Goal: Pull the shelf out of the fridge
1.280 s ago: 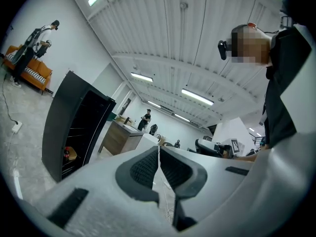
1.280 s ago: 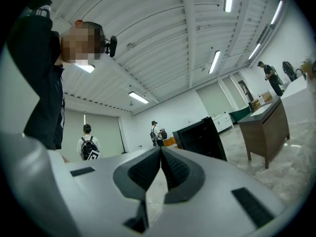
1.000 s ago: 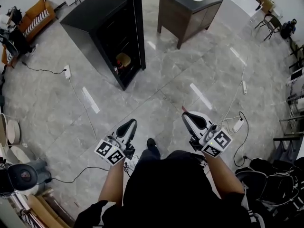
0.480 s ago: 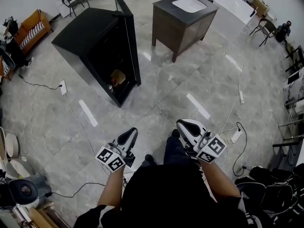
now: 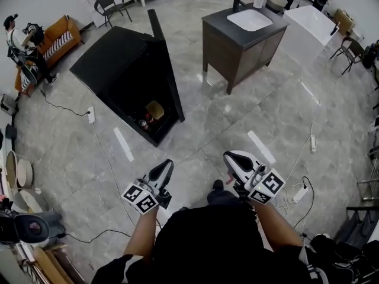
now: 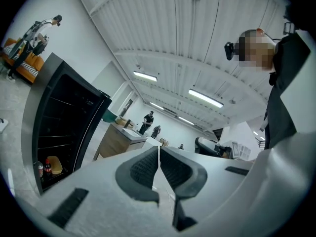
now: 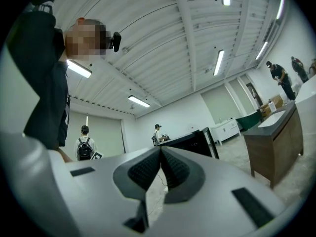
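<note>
Both tongs have come nearer the fridge over the glossy grey stone floor (image 5: 237,108): the left gripper (image 5: 165,165) and right gripper (image 5: 230,158), white with ribbed dark pads (image 6: 143,168), are each pressed together on nothing. Well ahead stands the boxy black fridge (image 5: 115,70) with its door open. Only the left gripper view shows the thin wire shelf (image 6: 61,137) inside.

Bare floor (image 5: 207,129) lies open up to the fridge (image 5: 115,64), whose open door (image 5: 166,70) flanks its right; a cable (image 5: 98,136) trails left, a sink cabinet (image 5: 240,46) stands right.

both hand-held grippers (image 5: 166,165) (image 5: 230,158) closed, held level
</note>
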